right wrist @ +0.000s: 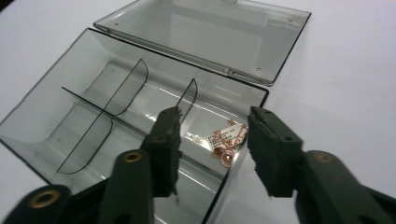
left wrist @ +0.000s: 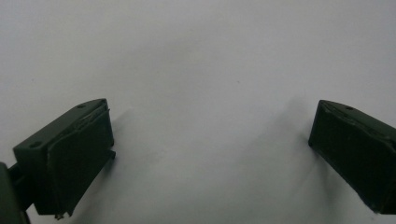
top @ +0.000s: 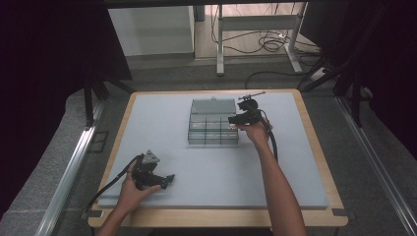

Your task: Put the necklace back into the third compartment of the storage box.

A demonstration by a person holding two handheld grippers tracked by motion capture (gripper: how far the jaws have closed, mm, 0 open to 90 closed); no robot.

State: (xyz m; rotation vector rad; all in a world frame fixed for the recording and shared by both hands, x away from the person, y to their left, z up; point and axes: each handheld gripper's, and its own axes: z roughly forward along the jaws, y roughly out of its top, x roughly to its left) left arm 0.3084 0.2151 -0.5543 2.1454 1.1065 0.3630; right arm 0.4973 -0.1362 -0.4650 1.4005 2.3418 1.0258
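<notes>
Rose-gold chain [right wrist: 228,142] lies loose in the open clear box's [right wrist: 70,100] compartment.

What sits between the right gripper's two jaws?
In the right gripper view, a rose-gold chain lies in the clear box compartment, seen between the right gripper jaws, untouched.

The high view looks forward and down from above the person's edge of the table [top: 314,147], taking in the whole top from a distance. The left gripper view sits very close to the bare mat [left wrist: 201,60], facing almost flat onto it. The right gripper view looks down, close, into the clear box [right wrist: 56,116], which the high view shows at twelve o'clock of the table's middle [top: 212,123].
</notes>
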